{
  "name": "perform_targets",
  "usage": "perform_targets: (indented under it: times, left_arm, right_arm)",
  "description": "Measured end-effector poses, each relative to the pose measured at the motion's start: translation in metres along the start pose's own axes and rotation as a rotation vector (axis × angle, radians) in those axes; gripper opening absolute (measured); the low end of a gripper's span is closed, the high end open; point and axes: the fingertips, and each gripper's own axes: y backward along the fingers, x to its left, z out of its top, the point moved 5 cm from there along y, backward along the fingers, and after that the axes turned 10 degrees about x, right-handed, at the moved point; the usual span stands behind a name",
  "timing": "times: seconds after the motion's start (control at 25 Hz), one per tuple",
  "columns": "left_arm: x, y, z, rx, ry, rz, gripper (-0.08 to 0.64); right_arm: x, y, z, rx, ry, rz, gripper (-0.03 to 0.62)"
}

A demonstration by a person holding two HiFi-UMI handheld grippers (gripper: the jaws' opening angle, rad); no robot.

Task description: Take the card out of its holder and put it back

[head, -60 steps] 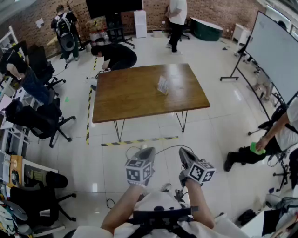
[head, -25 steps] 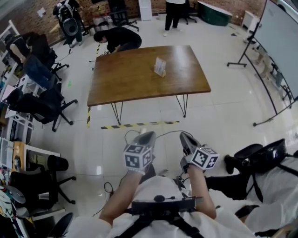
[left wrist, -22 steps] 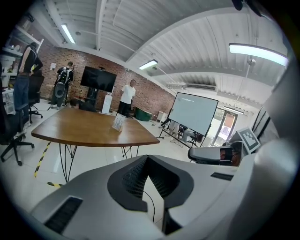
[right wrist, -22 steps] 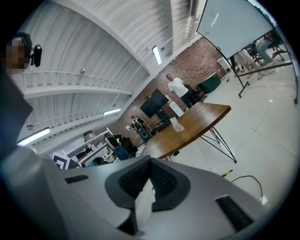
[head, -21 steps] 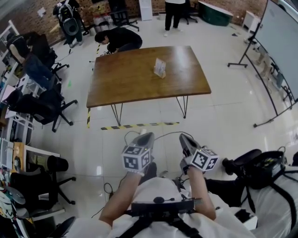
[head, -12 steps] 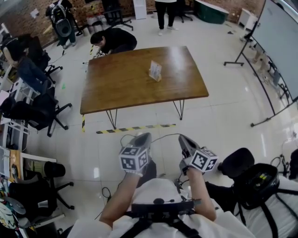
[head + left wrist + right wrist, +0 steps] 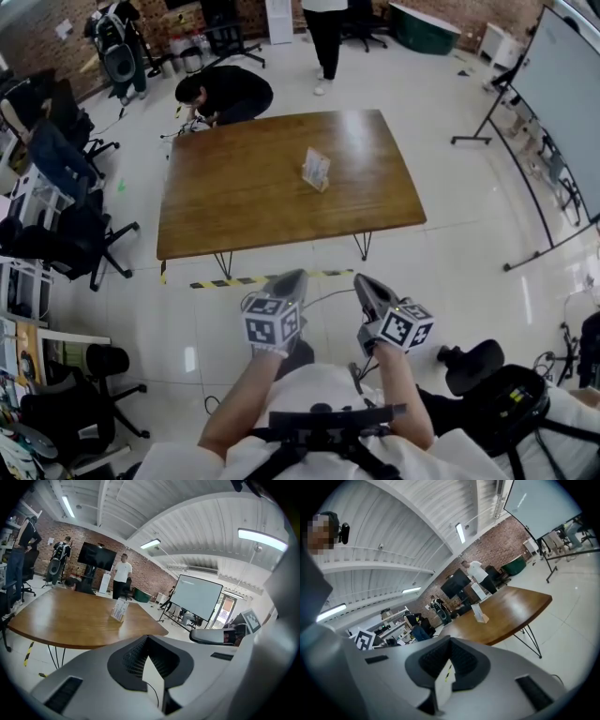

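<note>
A clear card holder with a white card (image 7: 316,169) stands upright on the brown wooden table (image 7: 244,192), right of its middle. The holder also shows in the left gripper view (image 7: 119,609) and in the right gripper view (image 7: 478,612). My left gripper (image 7: 292,278) and right gripper (image 7: 361,282) hang side by side over the white floor, short of the table's near edge. Both are shut with nothing between their jaws. The left gripper's jaws (image 7: 150,641) and the right gripper's jaws (image 7: 449,645) point toward the table.
A strip of yellow-black tape (image 7: 246,279) lies on the floor before the table's hairpin legs. A person (image 7: 225,94) crouches at the far left corner; another (image 7: 323,28) stands beyond. Office chairs (image 7: 66,234) line the left, a whiteboard (image 7: 562,103) the right, a black chair (image 7: 473,361) sits close right.
Both grippers have travelled forward toward the table, still shut and side by side. The tape strip now lies just ahead of their tips. The person in white at the lower right has mostly left view.
</note>
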Motion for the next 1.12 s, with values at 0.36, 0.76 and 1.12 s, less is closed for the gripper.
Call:
perform_targets:
  times: [0.36, 0.76, 1.12]
  left_arm:
    - [0.042, -0.025, 0.043, 0.006, 0.001, -0.031, -0.008]
    - [0.073, -0.040, 0.057, 0.020, 0.011, -0.073, -0.008]
    - [0.090, -0.056, 0.069, 0.047, 0.025, -0.068, -0.008]
  right_arm:
    - [0.002, -0.049, 0.037, -0.024, -0.030, 0.047, 0.002]
    - [0.003, -0.090, 0.045, -0.017, -0.021, 0.009, 0.005]
    - [-0.008, -0.111, 0.064, -0.058, -0.030, 0.004, 0.019]
